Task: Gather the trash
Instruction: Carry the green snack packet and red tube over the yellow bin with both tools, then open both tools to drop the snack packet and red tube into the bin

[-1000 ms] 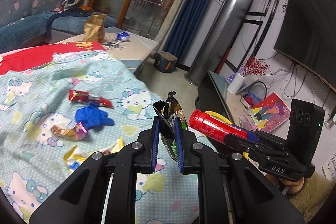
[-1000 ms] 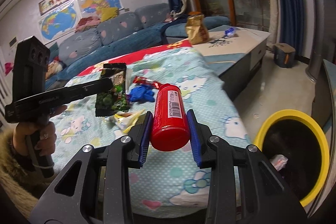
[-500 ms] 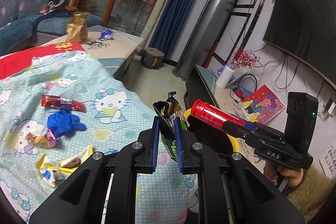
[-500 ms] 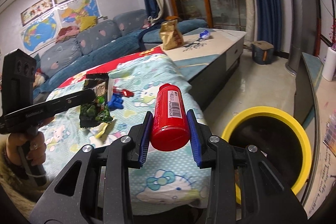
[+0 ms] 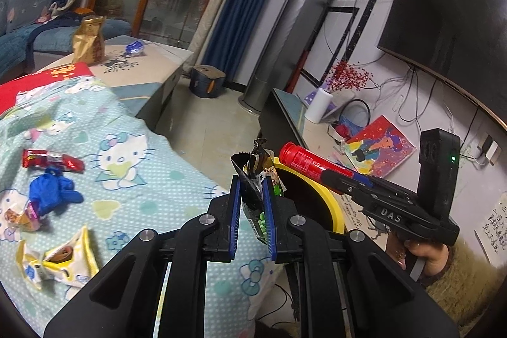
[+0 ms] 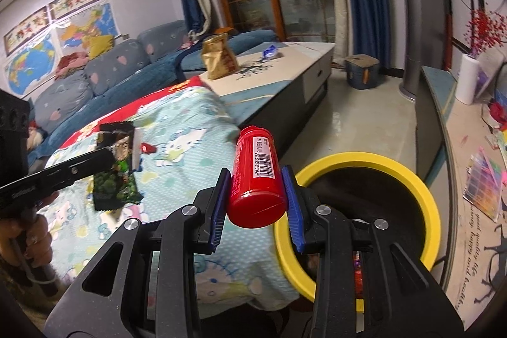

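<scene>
My left gripper [image 5: 252,189] is shut on a dark snack wrapper [image 5: 256,176] with green print, held over the table's edge near the yellow-rimmed bin [image 5: 332,205]. In the right wrist view that wrapper [image 6: 115,167] hangs from the left gripper at the left. My right gripper [image 6: 256,179] is shut on a red tube [image 6: 256,176] with a barcode label, just left of the bin [image 6: 424,189]. The left wrist view shows the red tube [image 5: 313,163] above the bin's rim. On the cartoon-cat cloth [image 5: 133,179] lie a red wrapper [image 5: 52,160], a blue glove [image 5: 50,192] and yellow wrappers [image 5: 60,258].
A low cabinet [image 6: 285,68] behind the cloth carries a gold bag [image 6: 218,59] and a blue wrapper [image 6: 271,51]. A TV bench [image 5: 294,113] with a paper roll [image 5: 318,106] runs along the right wall. Tiled floor [image 6: 358,116] lies between cabinet and bench.
Both grippers have swung right, away from the cloth toward the bin, each keeping its load. The bin now fills more of the right wrist view and shows in the left wrist view.
</scene>
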`<state>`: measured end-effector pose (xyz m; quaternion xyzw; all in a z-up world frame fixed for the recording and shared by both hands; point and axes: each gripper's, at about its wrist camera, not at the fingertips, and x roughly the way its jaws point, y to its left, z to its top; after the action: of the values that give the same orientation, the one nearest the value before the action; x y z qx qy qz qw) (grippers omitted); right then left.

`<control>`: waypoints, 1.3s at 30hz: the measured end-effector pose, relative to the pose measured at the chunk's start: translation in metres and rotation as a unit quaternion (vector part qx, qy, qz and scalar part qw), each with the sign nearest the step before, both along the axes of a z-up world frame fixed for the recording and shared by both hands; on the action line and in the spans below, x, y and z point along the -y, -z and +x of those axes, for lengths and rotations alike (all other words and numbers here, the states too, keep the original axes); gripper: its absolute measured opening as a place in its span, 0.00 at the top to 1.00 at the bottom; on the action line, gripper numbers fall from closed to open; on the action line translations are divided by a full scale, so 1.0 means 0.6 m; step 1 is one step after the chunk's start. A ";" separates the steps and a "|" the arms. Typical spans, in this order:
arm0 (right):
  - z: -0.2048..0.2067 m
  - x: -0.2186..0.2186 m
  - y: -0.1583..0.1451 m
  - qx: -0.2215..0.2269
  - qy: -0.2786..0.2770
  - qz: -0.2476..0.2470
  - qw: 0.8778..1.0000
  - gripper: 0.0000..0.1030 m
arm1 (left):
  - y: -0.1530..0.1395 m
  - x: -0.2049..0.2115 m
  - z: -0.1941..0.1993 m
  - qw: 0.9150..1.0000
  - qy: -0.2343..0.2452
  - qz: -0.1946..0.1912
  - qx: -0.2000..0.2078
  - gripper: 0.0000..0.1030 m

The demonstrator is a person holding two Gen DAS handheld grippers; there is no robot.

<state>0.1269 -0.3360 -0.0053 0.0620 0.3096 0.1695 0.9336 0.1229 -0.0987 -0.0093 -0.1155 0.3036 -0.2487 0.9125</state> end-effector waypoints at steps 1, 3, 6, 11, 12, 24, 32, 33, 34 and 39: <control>0.002 0.005 0.002 -0.001 0.004 0.000 1.000 0.74 | 0.001 0.006 0.002 1.000 0.003 0.000 0.000 0.87; 0.004 0.018 0.005 -0.004 0.016 0.000 1.000 0.74 | 0.002 0.015 0.004 1.000 0.009 0.001 -0.001 0.87; 0.008 0.032 0.009 -0.008 0.032 0.002 0.999 0.74 | 0.004 0.031 0.008 1.000 0.018 0.003 -0.002 0.87; 0.017 0.056 0.014 -0.012 0.054 0.005 0.998 0.74 | 0.004 0.060 0.012 0.999 0.037 0.008 0.000 0.87; 0.018 0.060 0.015 -0.013 0.060 0.004 0.998 0.74 | 0.005 0.067 0.014 0.999 0.040 0.009 0.000 0.87; 0.031 0.122 0.038 -0.035 0.115 0.013 0.993 0.74 | 0.022 0.137 0.025 0.997 0.079 0.019 -0.002 0.87; 0.037 0.157 0.057 -0.052 0.147 0.017 0.988 0.74 | 0.037 0.178 0.042 0.995 0.097 0.033 -0.006 0.87; 0.038 0.161 0.060 -0.053 0.151 0.017 0.987 0.74 | 0.038 0.182 0.044 0.995 0.098 0.034 -0.007 0.87; 0.039 0.165 0.061 -0.055 0.153 0.018 0.986 0.74 | 0.041 0.188 0.047 0.994 0.101 0.035 -0.007 0.87; 0.041 0.182 0.072 -0.063 0.168 0.021 0.984 0.74 | 0.053 0.213 0.059 0.993 0.109 0.043 -0.012 0.87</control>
<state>0.1515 -0.4454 -0.0484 0.1431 0.3489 0.0122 0.9261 0.1582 -0.2267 -0.0411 -0.0454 0.3356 -0.3322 0.8803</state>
